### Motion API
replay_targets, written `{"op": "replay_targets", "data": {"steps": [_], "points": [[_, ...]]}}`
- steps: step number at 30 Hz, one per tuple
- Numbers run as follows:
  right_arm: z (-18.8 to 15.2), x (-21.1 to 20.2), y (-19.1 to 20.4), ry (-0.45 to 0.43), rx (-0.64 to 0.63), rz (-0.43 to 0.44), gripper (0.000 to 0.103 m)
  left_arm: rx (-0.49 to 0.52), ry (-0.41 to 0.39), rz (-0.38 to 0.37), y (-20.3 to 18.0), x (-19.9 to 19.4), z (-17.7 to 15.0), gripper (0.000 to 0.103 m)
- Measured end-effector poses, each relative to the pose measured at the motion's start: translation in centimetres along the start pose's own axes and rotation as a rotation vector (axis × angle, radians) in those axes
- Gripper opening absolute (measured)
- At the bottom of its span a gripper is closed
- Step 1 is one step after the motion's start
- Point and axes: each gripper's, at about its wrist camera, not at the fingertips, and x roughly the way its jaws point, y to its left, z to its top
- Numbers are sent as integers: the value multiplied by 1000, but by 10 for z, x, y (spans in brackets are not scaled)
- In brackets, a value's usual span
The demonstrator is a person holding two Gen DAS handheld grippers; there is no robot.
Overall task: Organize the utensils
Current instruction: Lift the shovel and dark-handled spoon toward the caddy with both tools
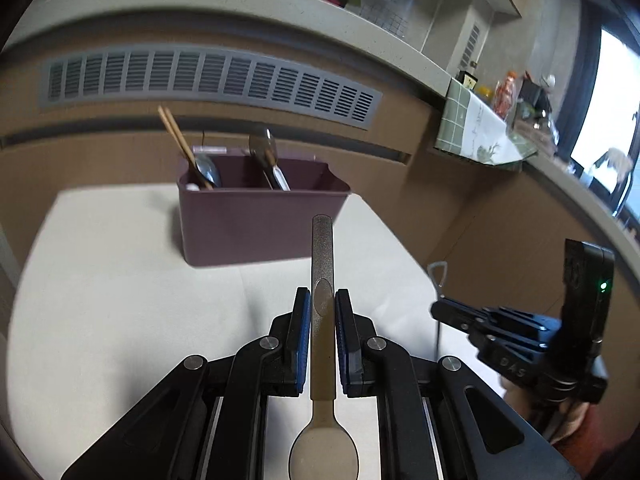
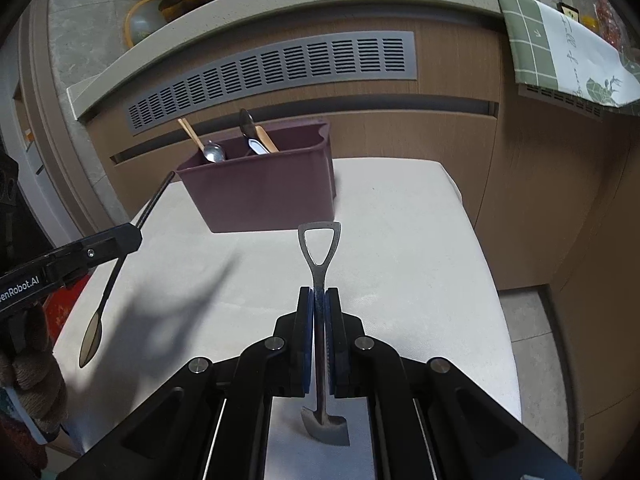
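A grey-handled spoon [image 1: 323,344] was held in the left tongs [image 1: 322,336], the pads drawn narrow onto its handle. Its long axis ran along the line of the tongs, with the handle end pointing forward towards the purple caddy [image 1: 256,220] and the bowl hanging back beneath the camera. A small shovel-shaped spoon [image 2: 320,280] was clamped in the right tongs [image 2: 319,336], which were almost fully drawn together on its thin stem; its looped handle pointed forward and its blade hung back and down.

The caddy stood upright on the white desk [image 1: 120,280], near its far edge, straight ahead of both tongs and well apart from them. In the right wrist view it lay ahead and slightly left; in the left wrist view it lay ahead and slightly left as well. Neither hand could be judged clearly nearer, though the left spoon's handle tip appeared, in its own view, just below the caddy's front wall.

Two compartments were seen in the caddy, divided by a wall. In the left one a pair of wooden chopsticks [image 1: 176,136] and one metal spoon [image 1: 208,172] were counted; in the right, one dark-bowled spoon [image 1: 262,142] and a pale-handled utensil were counted. Two utensils were thus held above the desk, and none was seen lying on it.

The coming move was judged to depend on tipping each utensil so that it could drop into a compartment.
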Motion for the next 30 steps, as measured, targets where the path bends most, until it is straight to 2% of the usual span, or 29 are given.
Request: {"op": "replay_targets", "data": {"steps": [1, 5, 9, 16, 23, 27, 30], "points": [[1, -1, 3, -3, -7, -1, 5, -7, 29, -1, 8, -2, -2, 12], [0, -5, 8, -7, -25, -11, 5, 14, 196, 92, 19, 23, -21, 12], [-1, -7, 5, -12, -13, -10, 5, 11, 289, 129, 27, 44, -37, 12], [-1, -6, 3, -10, -7, -3, 5, 59, 367, 199, 30, 78, -46, 12], [0, -4, 3, -10, -11, -8, 5, 145, 415, 221, 19, 95, -37, 13], [1, -3, 6, -15, -14, -3, 5, 152, 440, 198, 18, 108, -27, 13], [3, -4, 9, -21, -17, -2, 5, 138, 428, 189, 19, 112, -23, 12]]}}
